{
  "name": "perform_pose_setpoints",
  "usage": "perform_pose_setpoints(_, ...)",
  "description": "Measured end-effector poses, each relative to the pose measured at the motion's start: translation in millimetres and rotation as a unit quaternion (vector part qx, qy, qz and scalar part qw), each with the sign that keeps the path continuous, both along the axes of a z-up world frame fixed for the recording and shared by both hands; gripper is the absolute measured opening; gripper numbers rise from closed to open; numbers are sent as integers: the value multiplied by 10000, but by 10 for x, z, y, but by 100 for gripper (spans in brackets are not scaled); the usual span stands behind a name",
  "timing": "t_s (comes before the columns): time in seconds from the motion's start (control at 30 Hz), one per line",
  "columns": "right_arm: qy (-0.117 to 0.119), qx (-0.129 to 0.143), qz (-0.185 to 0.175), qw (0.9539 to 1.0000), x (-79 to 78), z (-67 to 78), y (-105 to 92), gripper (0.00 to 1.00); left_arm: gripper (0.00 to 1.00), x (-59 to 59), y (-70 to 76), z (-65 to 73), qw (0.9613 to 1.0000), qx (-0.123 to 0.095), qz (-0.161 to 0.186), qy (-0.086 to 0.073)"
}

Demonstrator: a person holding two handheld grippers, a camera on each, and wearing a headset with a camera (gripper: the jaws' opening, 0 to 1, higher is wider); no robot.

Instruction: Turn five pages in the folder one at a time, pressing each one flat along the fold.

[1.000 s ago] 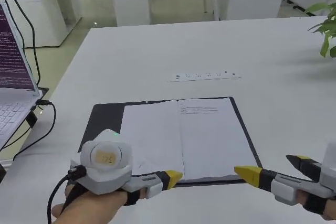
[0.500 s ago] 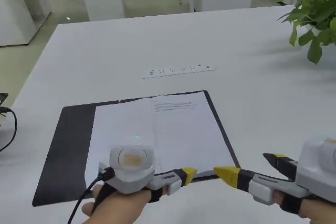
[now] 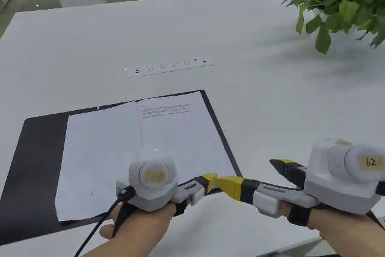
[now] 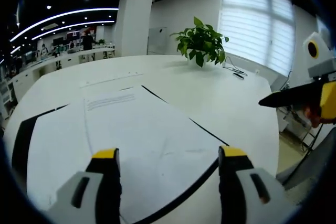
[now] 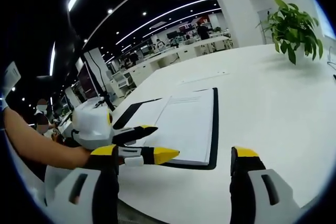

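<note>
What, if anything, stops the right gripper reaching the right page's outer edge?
Probably nothing: right gripper, jaws open, sits just off the folder's near corner; the right page's edge lies bare, though left gripper crowds that corner.

Matt paper pages [image 3: 180,130], black folder [image 3: 36,148]

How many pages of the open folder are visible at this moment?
2. The left page looks blank; the right page has printed lines at its top. Others may lie hidden under them.
</note>
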State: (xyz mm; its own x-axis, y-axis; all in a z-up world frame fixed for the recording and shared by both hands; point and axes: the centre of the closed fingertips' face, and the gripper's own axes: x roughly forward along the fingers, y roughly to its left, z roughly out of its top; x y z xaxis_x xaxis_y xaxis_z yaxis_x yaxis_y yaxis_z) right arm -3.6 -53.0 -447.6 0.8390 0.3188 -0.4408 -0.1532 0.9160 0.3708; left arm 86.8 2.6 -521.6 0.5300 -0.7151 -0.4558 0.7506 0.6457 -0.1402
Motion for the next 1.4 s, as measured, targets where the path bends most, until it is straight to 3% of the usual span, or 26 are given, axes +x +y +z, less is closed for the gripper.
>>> perform_pose_setpoints(0.23, 85, 49, -3, 10000, 8, -78, -8, 86, 73, 72, -64, -133, 9998, 94, 144, -72)
perform_pose_setpoints(0.3, 102, 70, 11, 9999, 14, -101, 4, 86, 73, 85, -52, -202, 9996, 160, 234, 2)
perform_pose_setpoints(0.37, 131, 70, 35, 9999, 18, -125, 14, 86, 70, 100, -34, -243, 9988, 369, 203, -263)
perform_pose_setpoints(0.43, 168, 70, 49, 9998, 22, -150, 13, 85, 68, 99, -20, -273, 9977, 508, 182, -399)
perform_pose_setpoints(0.47, 185, 80, 56, 9998, 21, -161, 15, 85, 68, 84, -32, -266, 9982, 437, 191, -366)
perform_pose_setpoints(0.63, 250, 116, 58, 9996, 29, -223, 11, 85, 67, 88, -8, -277, 9978, 350, 142, -542)
perform_pose_setpoints(0.73, 271, 145, 54, 9995, 30, -230, 14, 85, 65, 94, -8, -271, 9979, 282, 130, -561)
perform_pose_setpoints(0.8, 283, 146, 59, 9995, 33, -239, 13, 85, 57, 107, 0, -261, 9979, 236, 133, -580)
perform_pose_setpoints(0.83, 298, 136, 70, 9994, 32, -249, 12, 85, 51, 77, -15, -269, 9987, 176, 105, -477)
perform_pose_setpoints(0.87, 304, 133, 74, 9994, 33, -255, 12, 85, 50, 95, -17, -263, 9982, 206, 108, -561)
perform_pose_setpoints(1.1, 335, 159, 88, 9993, 35, -282, 26, 85, 48, 113, -17, -265, 9980, 172, 157, -580)
perform_pose_setpoints(1.23, 355, 168, 92, 9992, 39, -293, 17, 85, 37, 164, 0, -255, 9979, 156, 281, -555)
perform_pose_setpoints(1.4, 377, 173, 97, 9991, 45, -311, 21, 85, 30, 209, 14, -259, 9982, 152, 314, -494)
